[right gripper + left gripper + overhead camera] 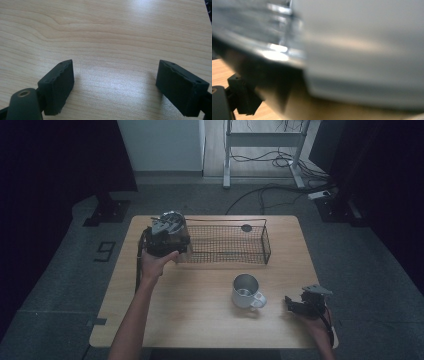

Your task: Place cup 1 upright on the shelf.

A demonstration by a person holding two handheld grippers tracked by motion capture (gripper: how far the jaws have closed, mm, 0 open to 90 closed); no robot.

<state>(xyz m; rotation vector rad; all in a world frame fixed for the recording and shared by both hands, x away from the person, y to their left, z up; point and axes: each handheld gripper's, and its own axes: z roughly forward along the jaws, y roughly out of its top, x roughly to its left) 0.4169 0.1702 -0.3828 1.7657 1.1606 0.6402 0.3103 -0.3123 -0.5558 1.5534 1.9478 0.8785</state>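
My left gripper (167, 239) is at the left end of a black wire basket (266, 240), held up by the person's left hand. A shiny metal vessel (284, 52) sits blurred and very close in the left gripper view, with one black finger (244, 100) beside it; the gripper looks shut on this vessel (172, 222). A steel mug (245, 290) with a white handle stands upright near the table's middle. To its right, at the table's front right, my right gripper (291, 303) rests low over bare wood. Its jaws (115, 87) stand apart with nothing between them.
The wooden table (200, 320) has free room in front of the basket and left of the mug. A small dark round object (246, 227) lies at the basket's far side. Cables and a desk frame (262, 140) are on the floor beyond.
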